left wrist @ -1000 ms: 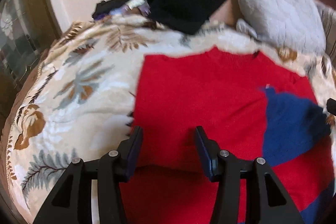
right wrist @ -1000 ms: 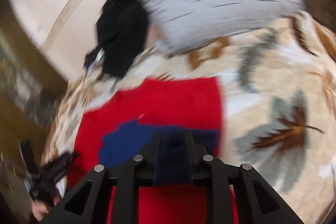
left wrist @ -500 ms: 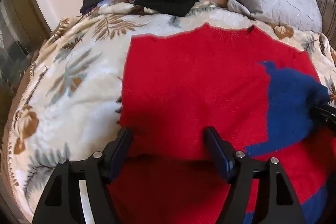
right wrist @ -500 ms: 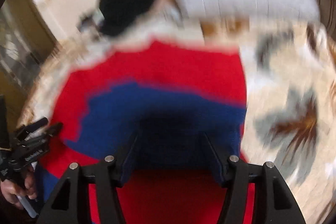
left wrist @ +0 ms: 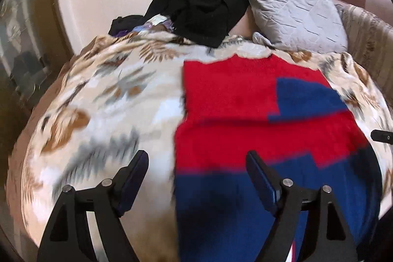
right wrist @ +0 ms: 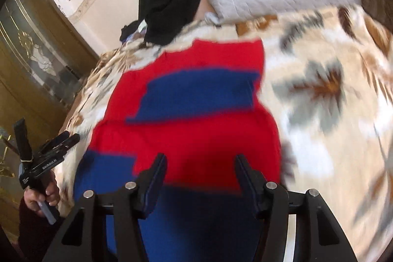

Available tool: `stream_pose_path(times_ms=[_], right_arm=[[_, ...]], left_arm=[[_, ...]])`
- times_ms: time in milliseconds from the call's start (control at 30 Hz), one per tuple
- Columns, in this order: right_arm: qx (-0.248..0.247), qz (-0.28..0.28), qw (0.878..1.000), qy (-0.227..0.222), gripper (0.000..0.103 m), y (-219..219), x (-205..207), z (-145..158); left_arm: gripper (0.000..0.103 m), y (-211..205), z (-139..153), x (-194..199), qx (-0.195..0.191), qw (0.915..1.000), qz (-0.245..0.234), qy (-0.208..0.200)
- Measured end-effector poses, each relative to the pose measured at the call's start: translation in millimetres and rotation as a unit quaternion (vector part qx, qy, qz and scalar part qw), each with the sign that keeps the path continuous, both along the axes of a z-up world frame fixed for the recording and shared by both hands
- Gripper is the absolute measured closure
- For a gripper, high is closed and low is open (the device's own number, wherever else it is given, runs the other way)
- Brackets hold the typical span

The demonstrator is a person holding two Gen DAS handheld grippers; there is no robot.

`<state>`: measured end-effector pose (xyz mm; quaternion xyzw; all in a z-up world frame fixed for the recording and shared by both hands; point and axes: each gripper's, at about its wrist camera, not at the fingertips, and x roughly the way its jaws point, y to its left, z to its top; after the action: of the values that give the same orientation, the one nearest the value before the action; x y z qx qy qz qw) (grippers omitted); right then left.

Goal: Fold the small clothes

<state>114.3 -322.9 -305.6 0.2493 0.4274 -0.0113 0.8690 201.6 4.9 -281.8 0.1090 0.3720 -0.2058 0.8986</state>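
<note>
A red and blue knitted sweater [left wrist: 245, 114] lies flat on a leaf-patterned blanket [left wrist: 110, 100], with a blue sleeve [left wrist: 304, 97] folded across its red body. My left gripper [left wrist: 196, 163] is open and empty above the sweater's left edge near its blue lower part. My right gripper [right wrist: 200, 163] is open and empty above the sweater [right wrist: 196, 119], over its near right part. The left gripper also shows in the right wrist view [right wrist: 56, 141], held in a hand at the blanket's left edge.
A heap of black clothes [left wrist: 203, 4] and a grey quilted pillow [left wrist: 294, 19] lie at the far end of the bed. A pale wall stands behind. A brown cabinet with glass doors [right wrist: 36, 60] stands to the left.
My right gripper has opened and let go of the blue sleeve, which now lies folded on the red body. Both grippers have pulled back toward the sweater's near end, the left one opening wider.
</note>
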Motion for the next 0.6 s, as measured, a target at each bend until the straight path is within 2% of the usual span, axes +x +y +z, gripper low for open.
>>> stream_pose_path(times_ms=[67, 100, 233, 433, 533, 600], right_arm=[[0.017, 0.003, 1.000, 0.005, 0.042, 2.3, -28.1, -3.8], [0.023, 0.000, 1.000, 0.007, 0.038, 4.7, -45.4, -5.0], [0.040, -0.002, 0.999, 0.028, 0.035, 16.3, -89.5, -17.0], [0.064, 0.015, 0.993, 0.095, 0.035, 40.3, -98.2, -52.6], [0.064, 0.007, 0.993, 0.101, 0.031, 44.1, -90.4, -59.5], [0.068, 0.000, 0.993, 0.102, 0.028, 45.5, -86.8, -60.2]], left_arm=[[0.021, 18.9, -8.5, -26.5, 0.002, 0.9999, -0.004, 0.012], [0.019, 25.7, -12.4, -35.6, 0.006, 0.9998, -0.003, 0.018], [0.018, 47.1, -28.7, -69.2, -0.001, 0.9979, -0.010, 0.064], [0.018, 58.3, -53.5, -84.3, 0.023, 0.9932, 0.013, 0.114], [0.018, 68.8, -64.0, -89.8, -0.022, 0.9859, 0.009, 0.166], [0.018, 68.0, -73.0, -89.1, -0.025, 0.9803, 0.007, 0.196]])
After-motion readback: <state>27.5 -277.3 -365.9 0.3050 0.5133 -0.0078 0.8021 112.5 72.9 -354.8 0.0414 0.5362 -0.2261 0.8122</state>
